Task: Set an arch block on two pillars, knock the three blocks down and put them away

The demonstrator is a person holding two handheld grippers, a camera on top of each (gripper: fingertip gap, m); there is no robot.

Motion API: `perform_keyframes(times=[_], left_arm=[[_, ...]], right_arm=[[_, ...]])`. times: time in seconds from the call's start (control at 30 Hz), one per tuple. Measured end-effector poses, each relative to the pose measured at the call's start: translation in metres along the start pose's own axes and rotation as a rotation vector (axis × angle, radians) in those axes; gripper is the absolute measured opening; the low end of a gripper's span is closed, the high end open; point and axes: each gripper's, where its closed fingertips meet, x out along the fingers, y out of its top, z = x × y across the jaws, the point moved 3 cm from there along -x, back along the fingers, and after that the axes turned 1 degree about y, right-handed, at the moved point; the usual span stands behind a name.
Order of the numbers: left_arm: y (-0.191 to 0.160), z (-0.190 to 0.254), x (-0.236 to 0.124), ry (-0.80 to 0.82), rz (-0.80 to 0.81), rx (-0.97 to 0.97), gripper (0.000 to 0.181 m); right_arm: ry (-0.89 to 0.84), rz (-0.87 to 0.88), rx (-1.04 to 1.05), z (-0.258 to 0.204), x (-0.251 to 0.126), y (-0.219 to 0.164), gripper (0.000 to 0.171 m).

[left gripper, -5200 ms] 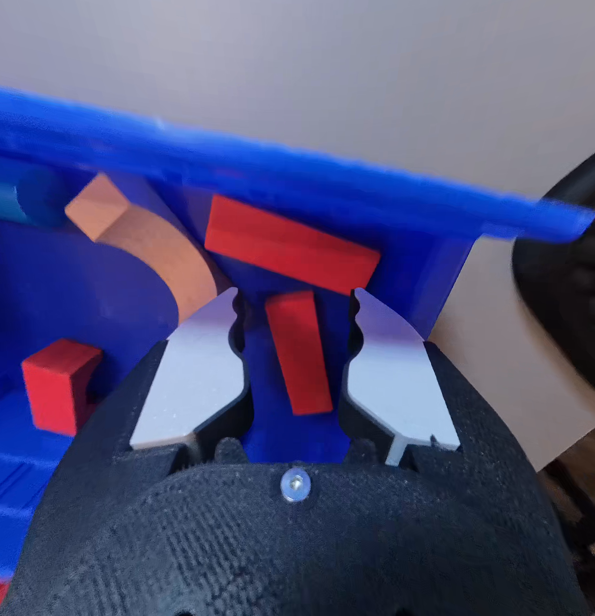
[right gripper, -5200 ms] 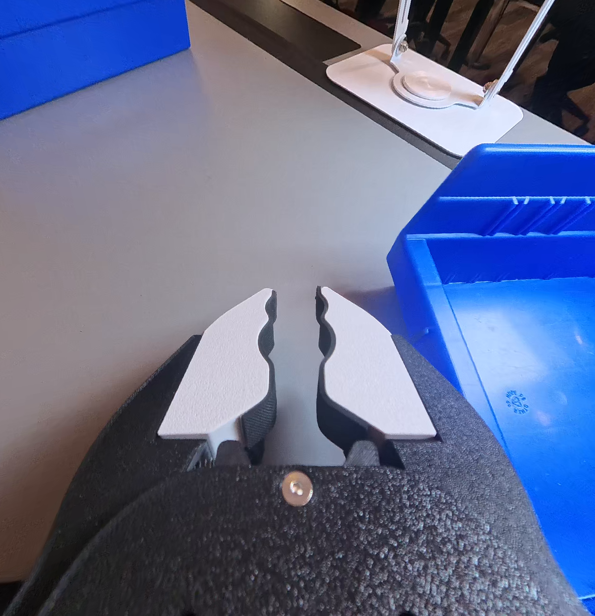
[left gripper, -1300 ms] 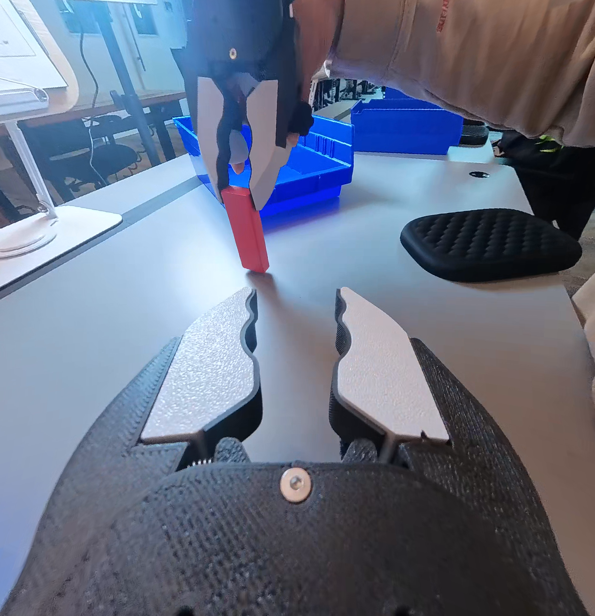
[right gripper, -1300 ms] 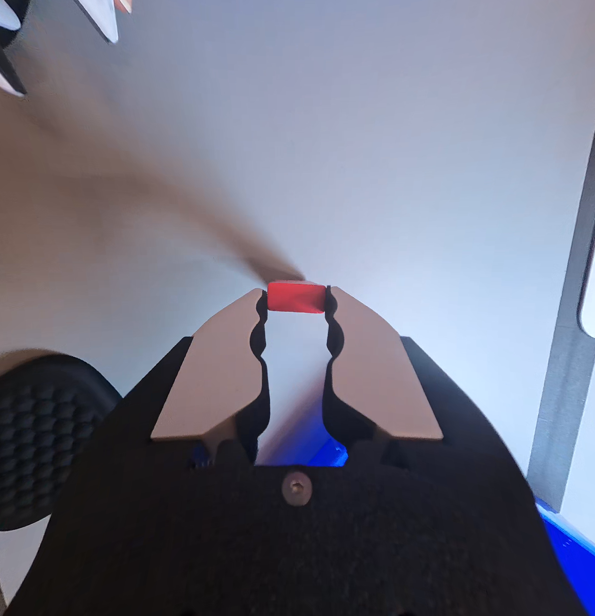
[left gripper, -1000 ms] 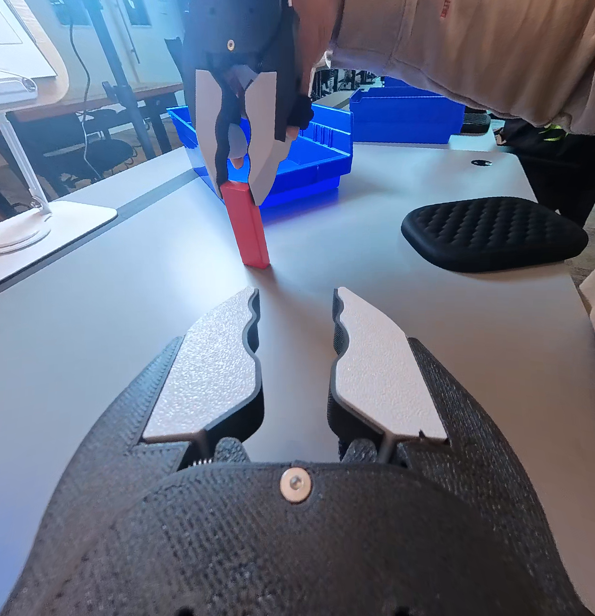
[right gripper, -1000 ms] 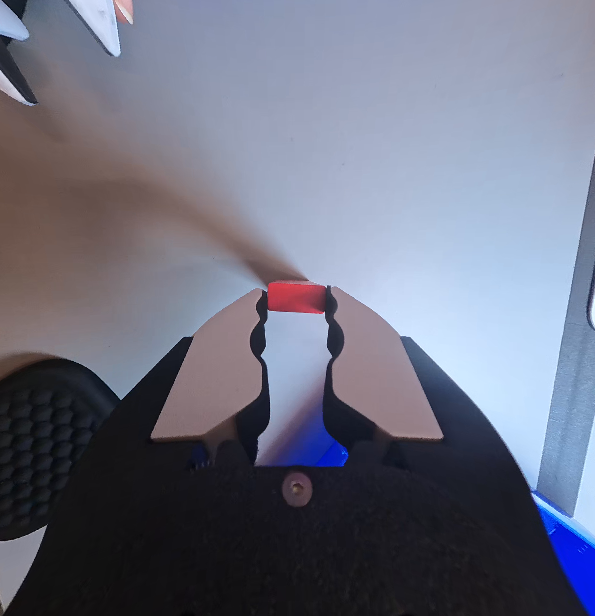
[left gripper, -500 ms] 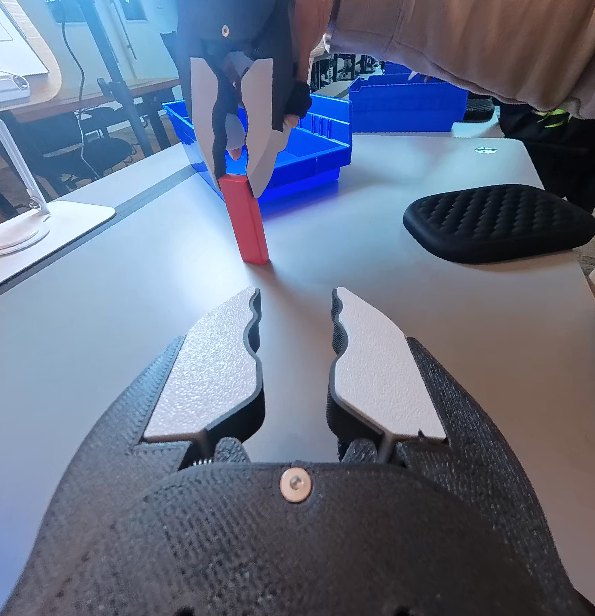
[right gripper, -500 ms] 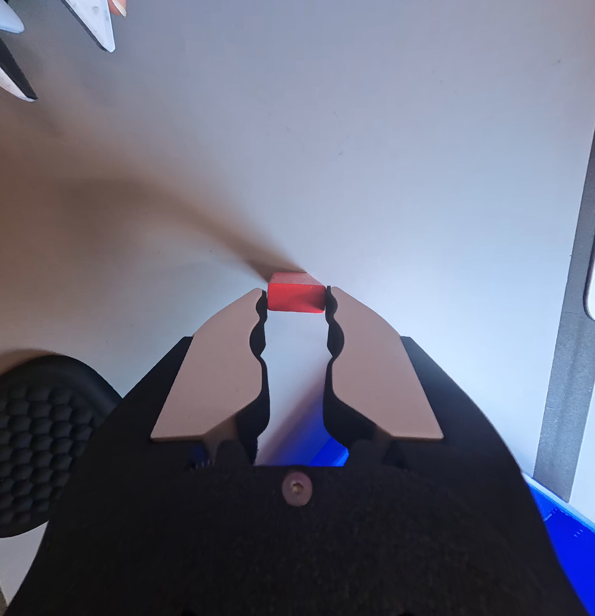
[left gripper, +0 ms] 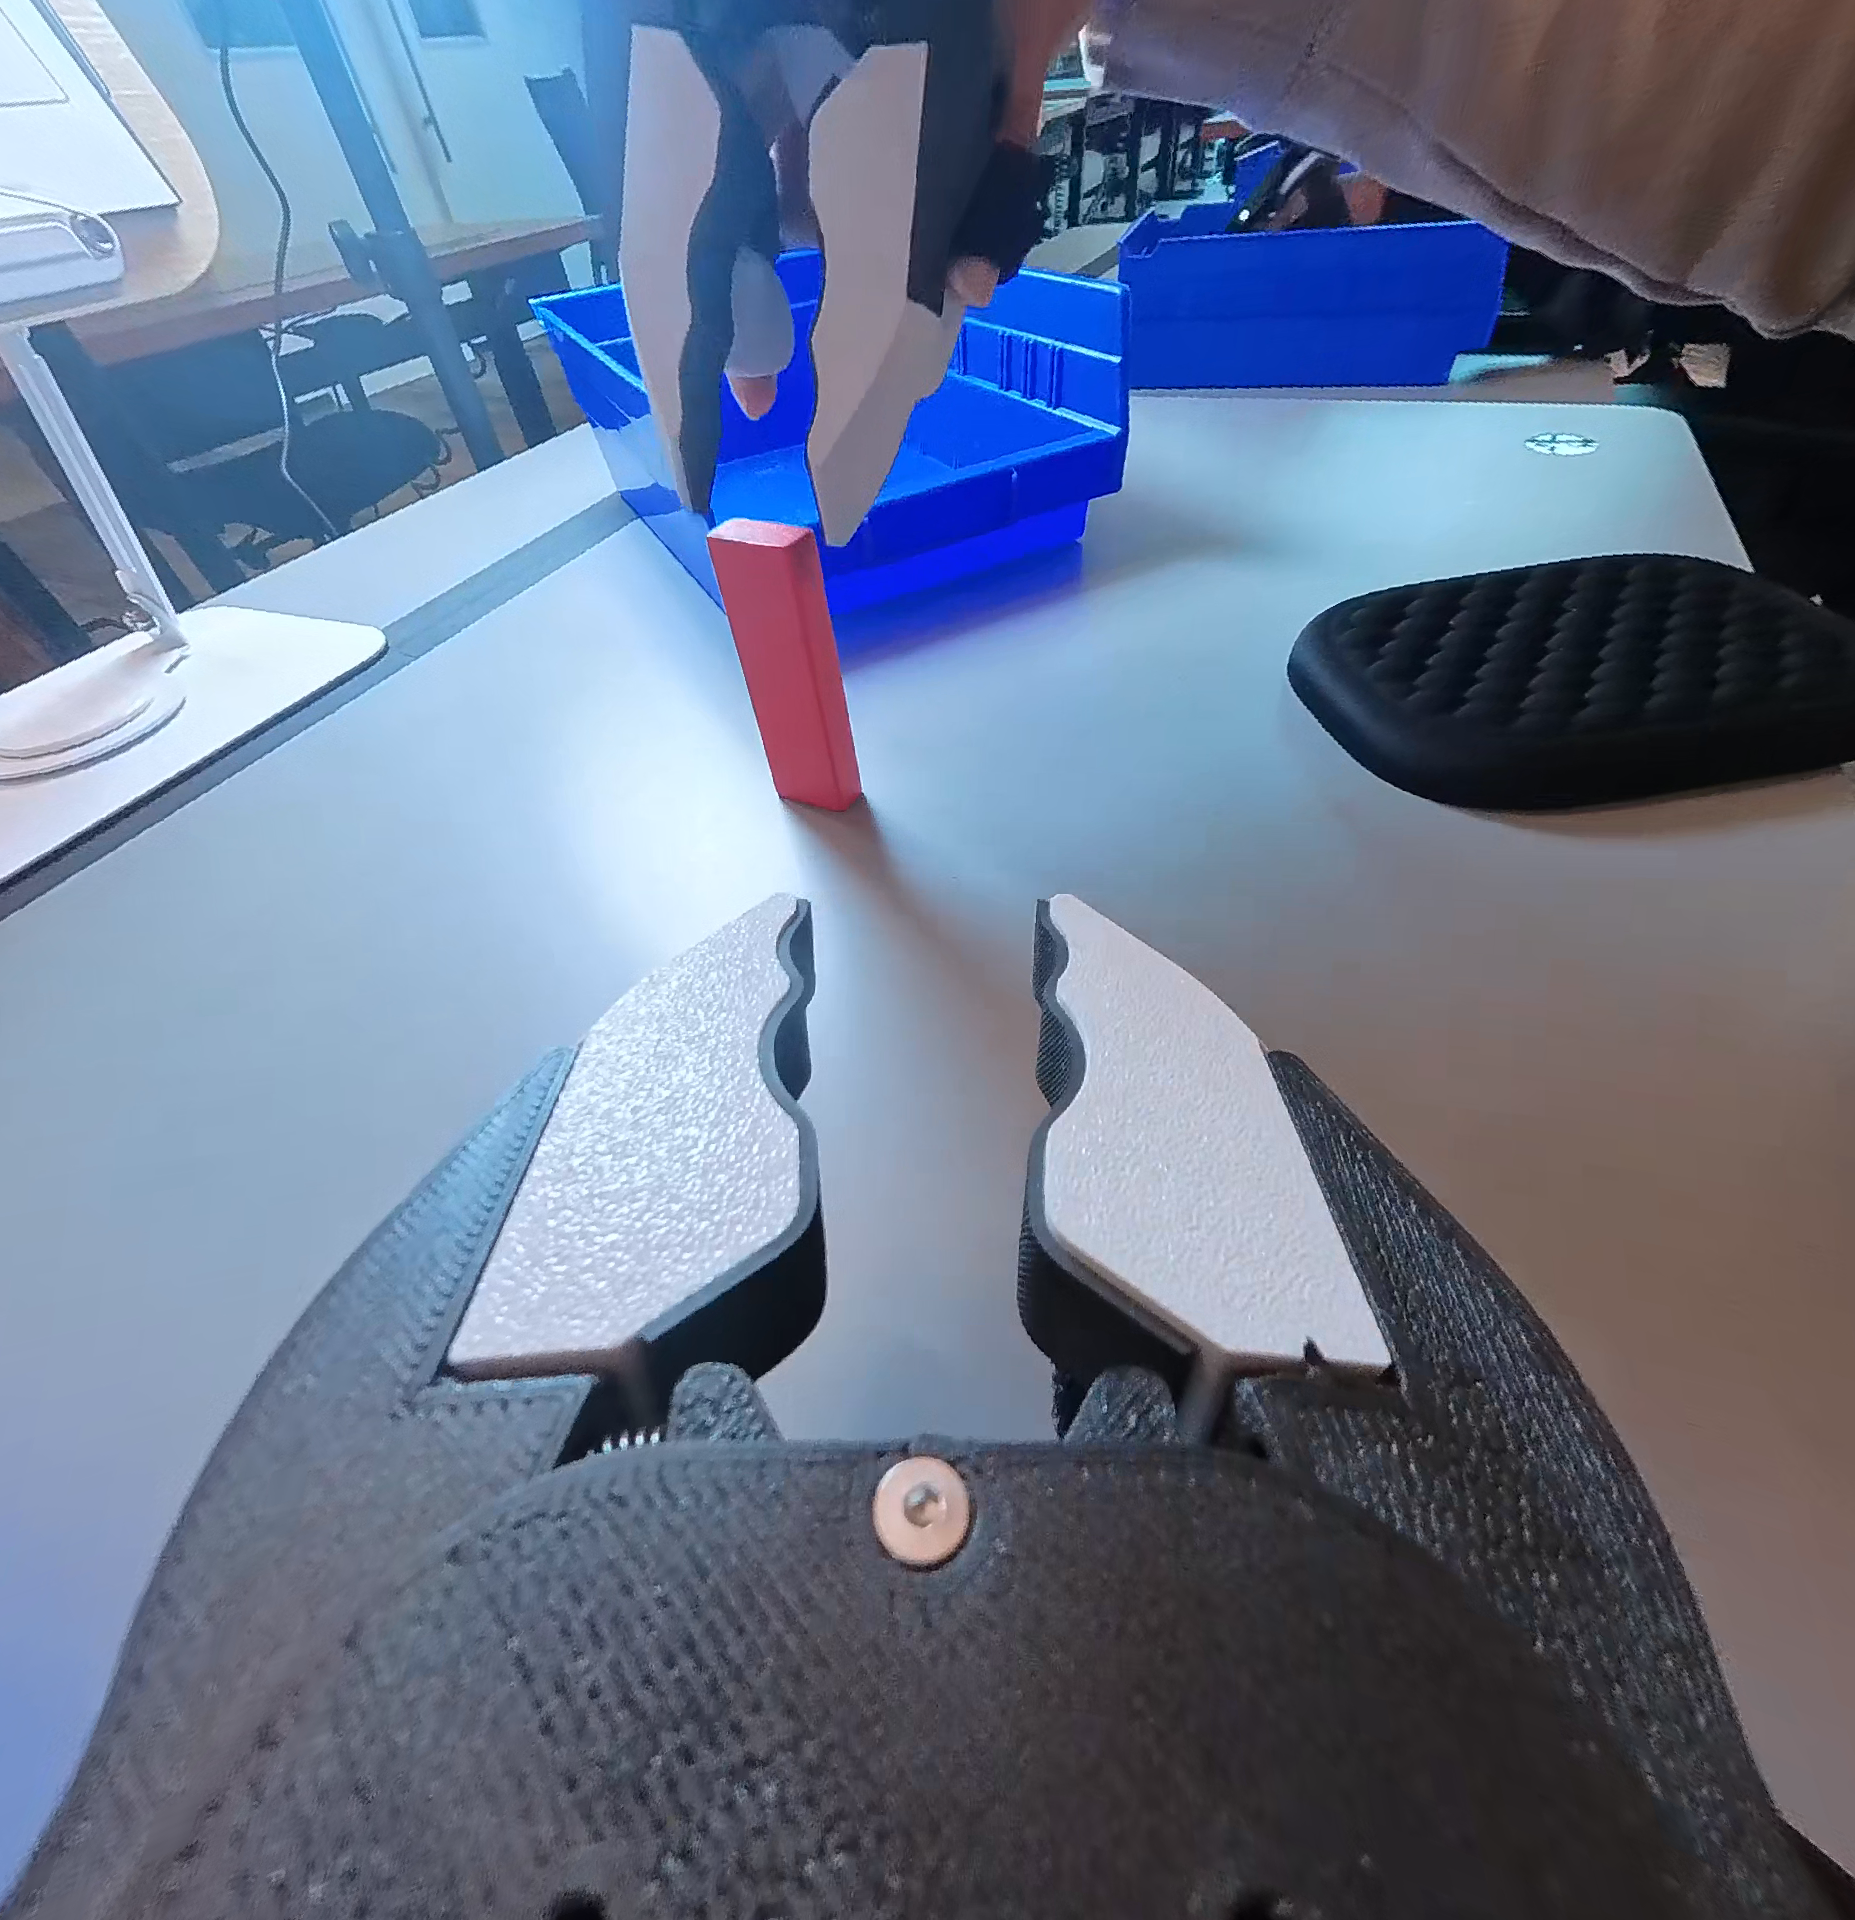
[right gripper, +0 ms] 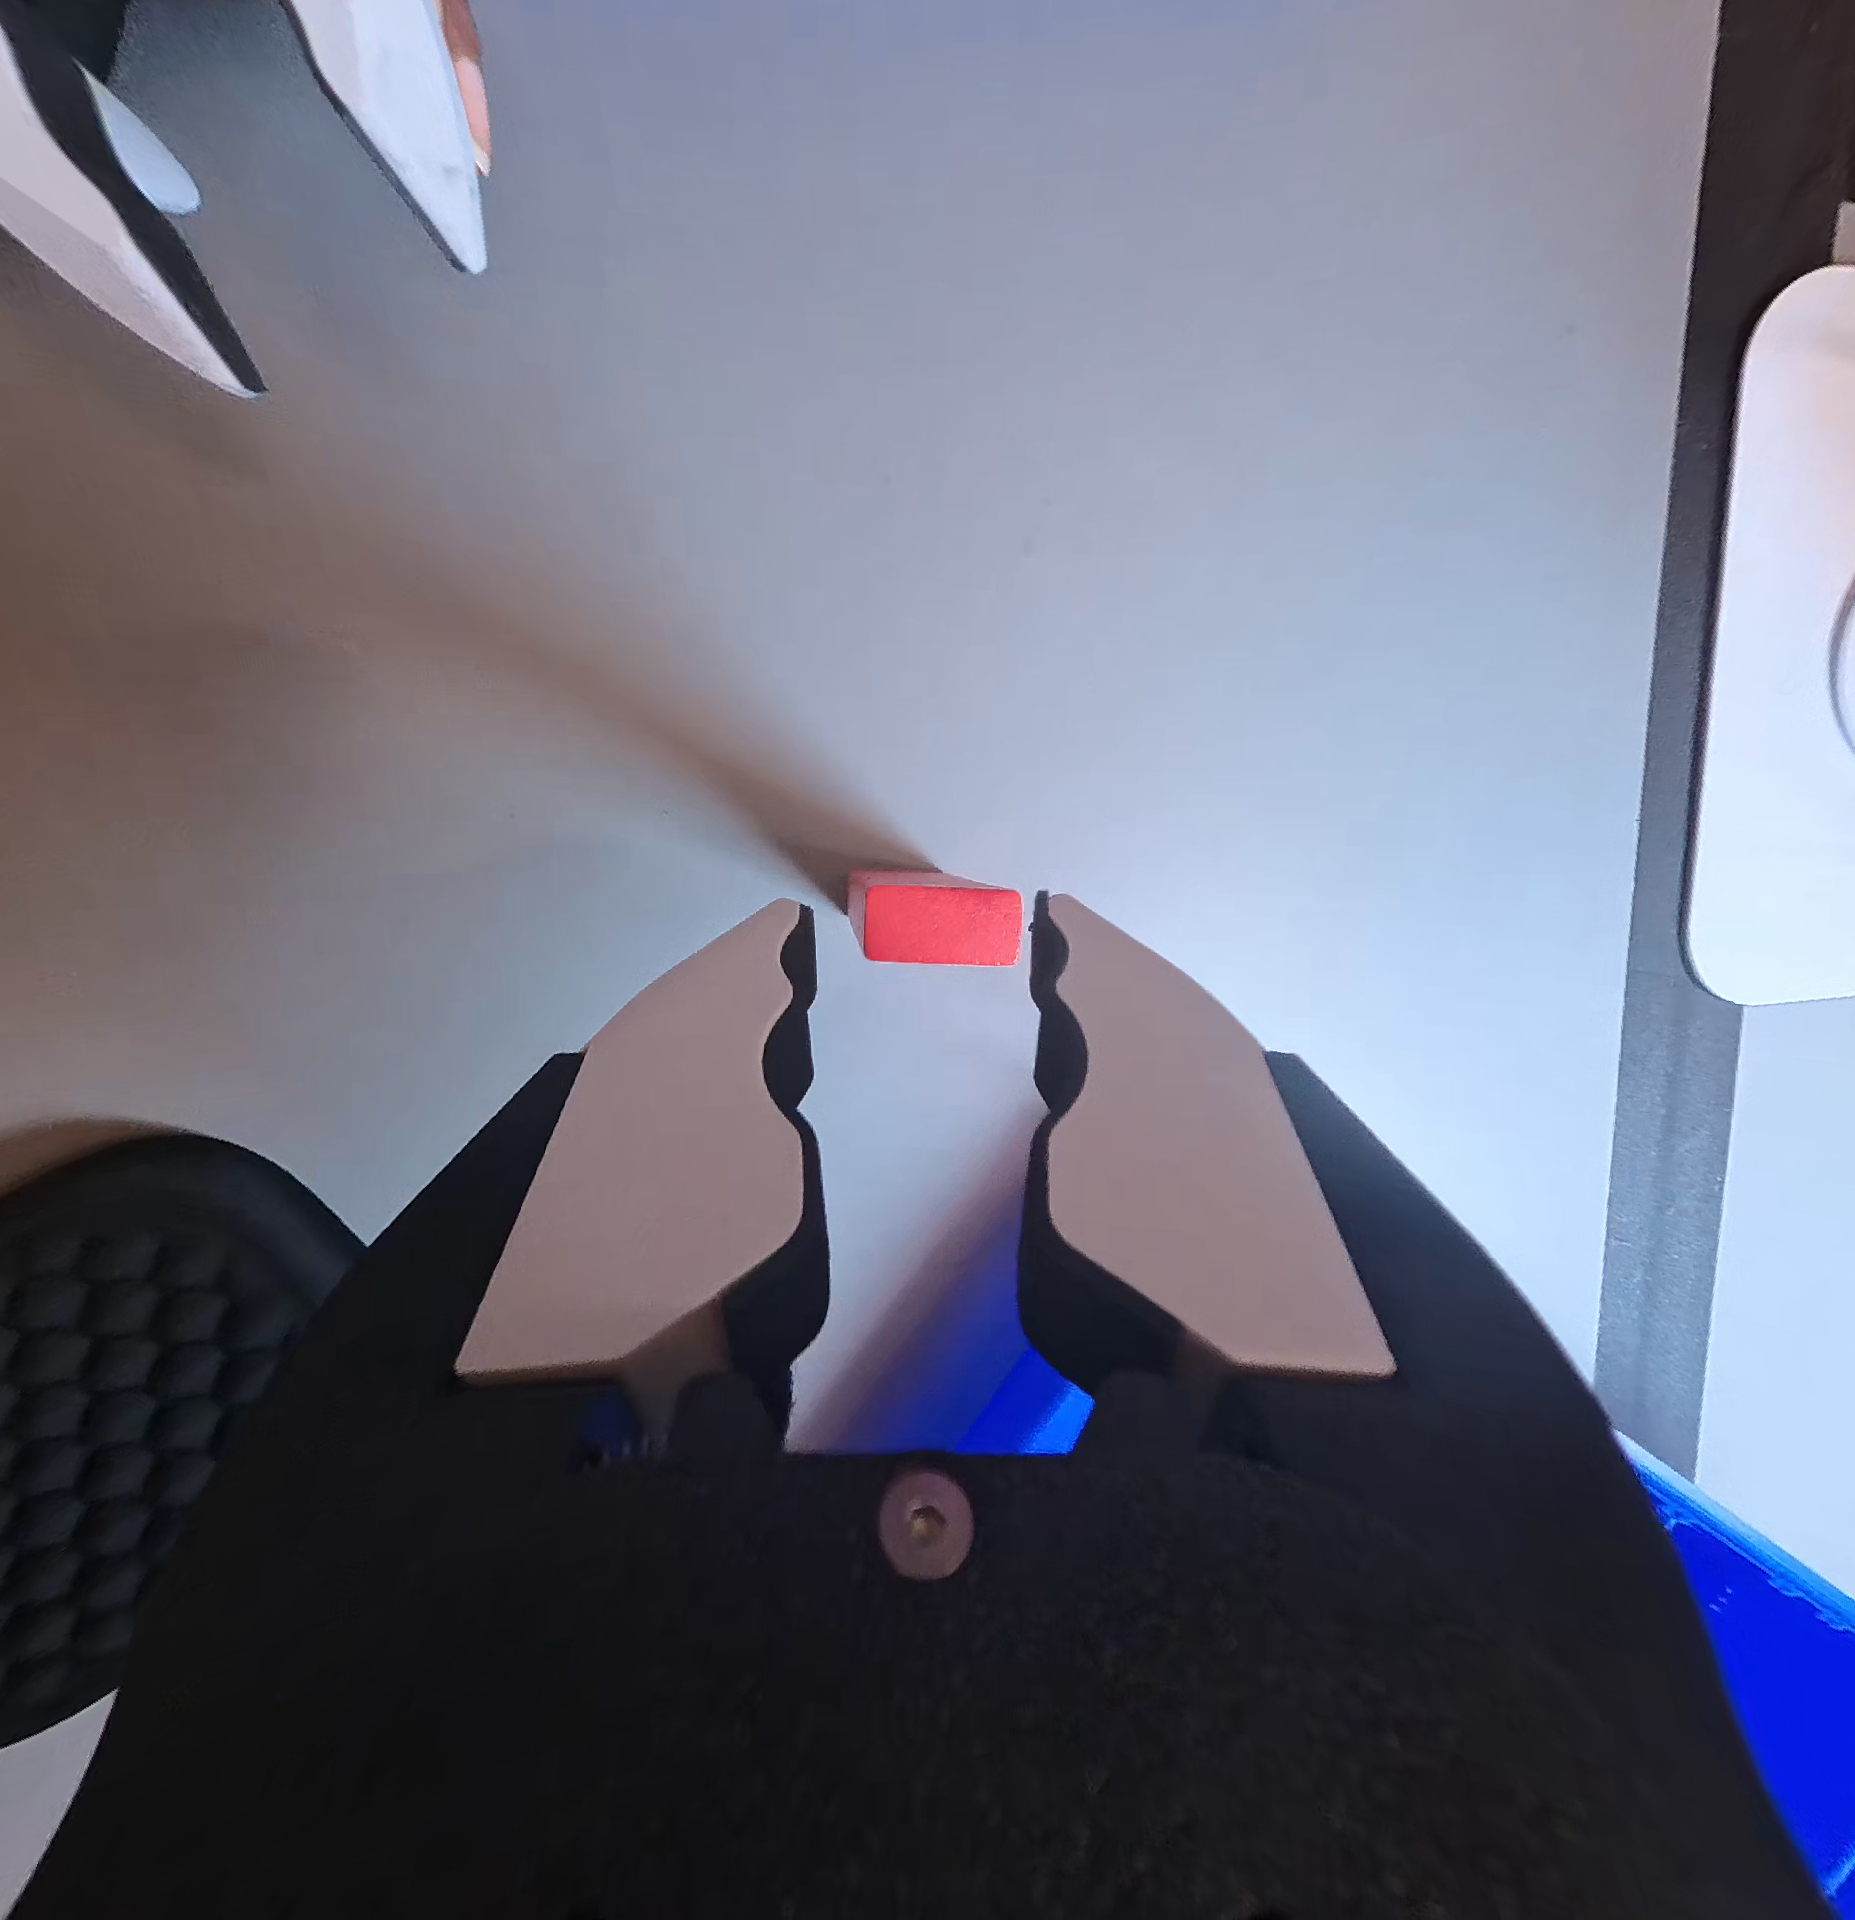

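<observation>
Right gripper point(right gripper: 918, 914) hangs open and empty directly above the upright red rectangular wooden block point(left gripper: 788, 665), whose long axis stands vertical on the grey table point(left gripper: 383, 987), while the left gripper point(left gripper: 921, 930), also open and empty, waits farther away.

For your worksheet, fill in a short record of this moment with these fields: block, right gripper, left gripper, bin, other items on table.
block: red pillar block standing on end on the grey table, free
right gripper: right gripper open, just above the block's top
left gripper: left gripper open, empty, low over the table
bin: blue bin behind the block
other items on table: black pad, white lamp base
</observation>
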Motion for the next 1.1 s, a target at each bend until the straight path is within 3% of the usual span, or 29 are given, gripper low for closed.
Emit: perform_keyframes(times=[0.03,0.53,0.8,0.97,1.1], left_arm=[[0.0,0.0,0.0,0.003,-0.003,0.002,0.041],[-0.005,-0.007,0.001,0.052,-0.038,-0.011,0.041],[0.006,0.0,-0.006,0.041,-0.084,-0.057,0.033],[0.044,0.008,-0.033,0.021,-0.028,-0.024,0.03],[0.071,-0.035,-0.079,0.166,0.001,-0.01,0.037]], right_arm=[[-0.006,0.008,-0.003,-0.001,-0.002,0.001,0.04],[-0.177,0.274,0.005,-0.044,-0.056,0.006,0.047],[-0.241,0.442,0.112,-0.077,-0.054,-0.016,0.051],[-0.249,0.524,0.196,-0.088,-0.042,-0.032,0.054],[-0.264,0.583,0.251,-0.091,-0.035,-0.044,0.055]])
